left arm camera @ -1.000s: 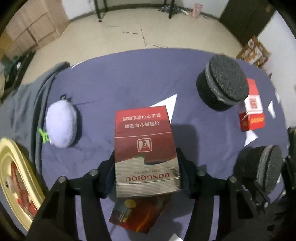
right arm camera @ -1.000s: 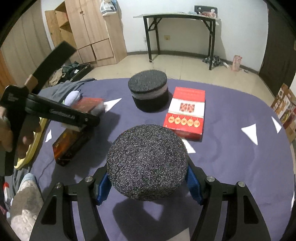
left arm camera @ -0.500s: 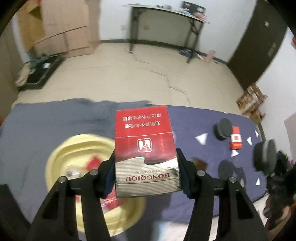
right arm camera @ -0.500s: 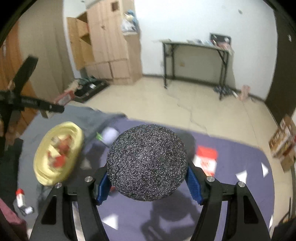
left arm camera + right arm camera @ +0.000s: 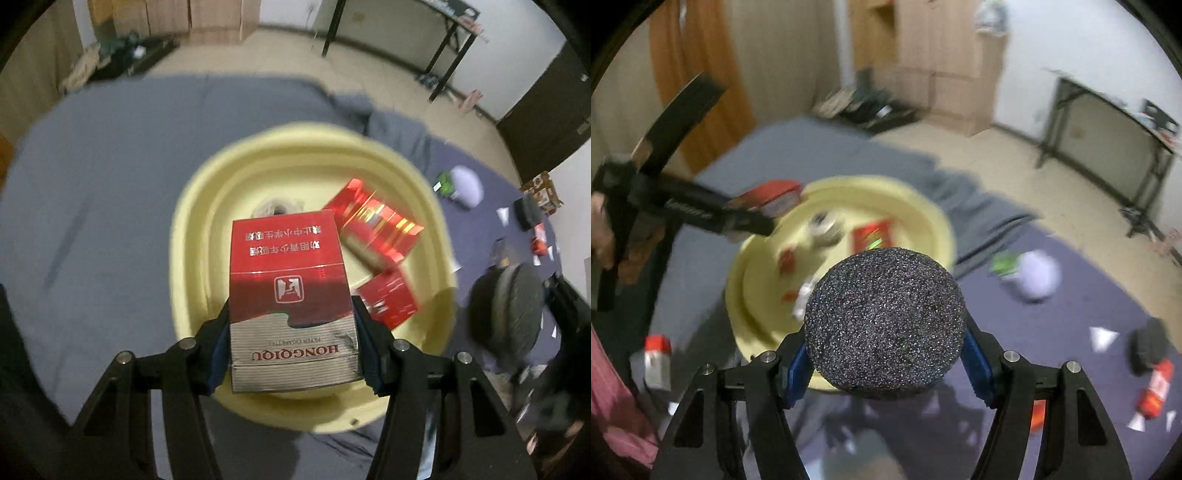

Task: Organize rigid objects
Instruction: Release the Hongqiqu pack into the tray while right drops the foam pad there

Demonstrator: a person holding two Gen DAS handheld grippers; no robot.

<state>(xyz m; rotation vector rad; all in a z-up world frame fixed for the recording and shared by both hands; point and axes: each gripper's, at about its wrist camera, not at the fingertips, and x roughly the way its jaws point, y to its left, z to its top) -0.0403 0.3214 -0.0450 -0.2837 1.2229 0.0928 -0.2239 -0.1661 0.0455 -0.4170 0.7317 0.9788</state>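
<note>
left gripper [image 5: 291, 332] clamps cigarette pack [image 5: 290, 306], directly above yellow basin [image 5: 424, 192], long axis pointing away | right gripper [image 5: 884, 363] clamps black disc [image 5: 884, 325], beside basin rim | left nearer

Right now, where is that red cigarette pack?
In the left wrist view the red cigarette pack sits clamped in the left gripper, held above the yellow basin beside other red packs.
</note>
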